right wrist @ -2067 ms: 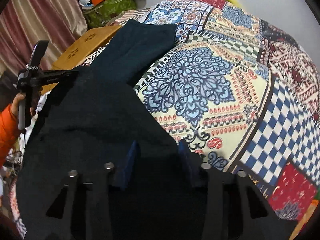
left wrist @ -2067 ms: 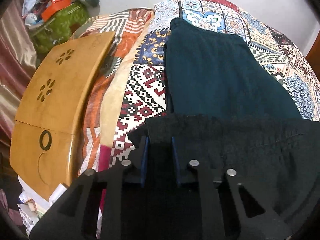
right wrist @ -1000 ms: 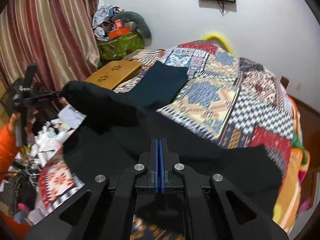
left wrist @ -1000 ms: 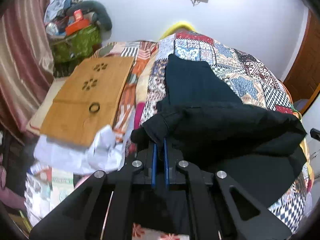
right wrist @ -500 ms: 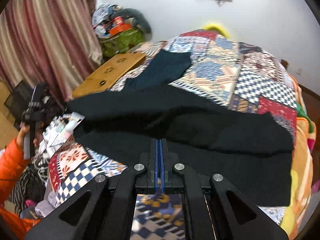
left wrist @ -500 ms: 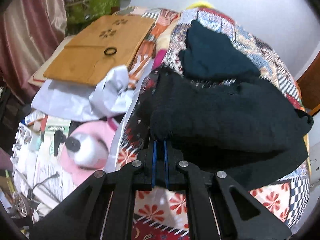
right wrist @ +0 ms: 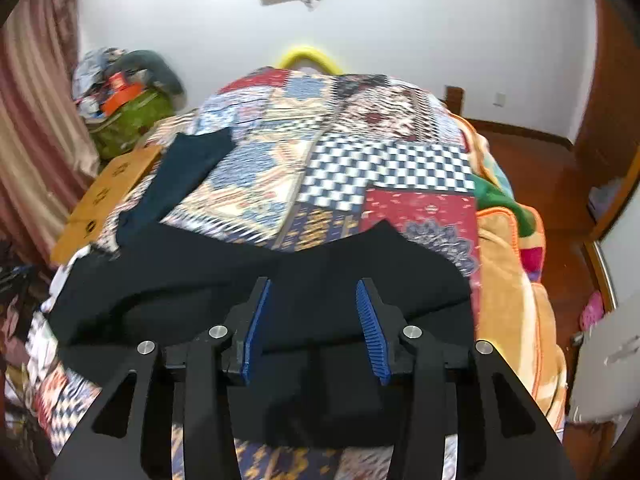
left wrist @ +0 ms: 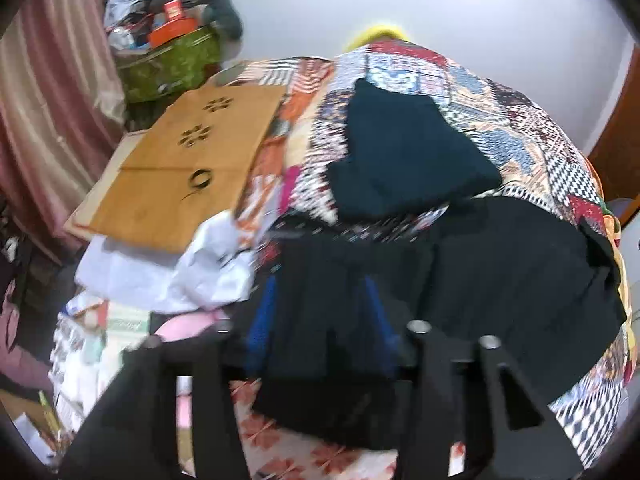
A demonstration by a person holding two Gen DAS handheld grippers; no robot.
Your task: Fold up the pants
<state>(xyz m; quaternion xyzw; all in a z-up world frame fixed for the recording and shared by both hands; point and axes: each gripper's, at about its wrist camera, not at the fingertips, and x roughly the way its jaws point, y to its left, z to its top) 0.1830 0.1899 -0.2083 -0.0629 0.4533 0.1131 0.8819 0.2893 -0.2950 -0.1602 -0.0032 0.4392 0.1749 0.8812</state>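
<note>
The black pants [left wrist: 500, 272] lie spread crosswise over the near end of the patchwork quilt [left wrist: 540, 140], doubled over on themselves. My left gripper [left wrist: 320, 280] sits over their left end; its jaws are opening, and blurred black cloth lies loose between the blue pads [left wrist: 260, 320]. In the right wrist view the pants [right wrist: 200, 272] run from left to centre. My right gripper [right wrist: 312, 284] hovers over their near edge with its jaws opening too, the blue pads [right wrist: 370, 328] clear of the cloth under them.
A folded dark teal garment [left wrist: 400, 152] [right wrist: 180, 176] rests farther up the quilt [right wrist: 360, 160]. A wooden lap table [left wrist: 180, 168] and crumpled white paper [left wrist: 208, 276] lie left of the bed, with a green bag [left wrist: 172, 64] and curtain behind. Wood floor [right wrist: 540, 168] lies to the right.
Both grippers were shut on the black pants and carried them toward the near end of the bed. Now the pants lie on the quilt and both pairs of jaws stand apart.
</note>
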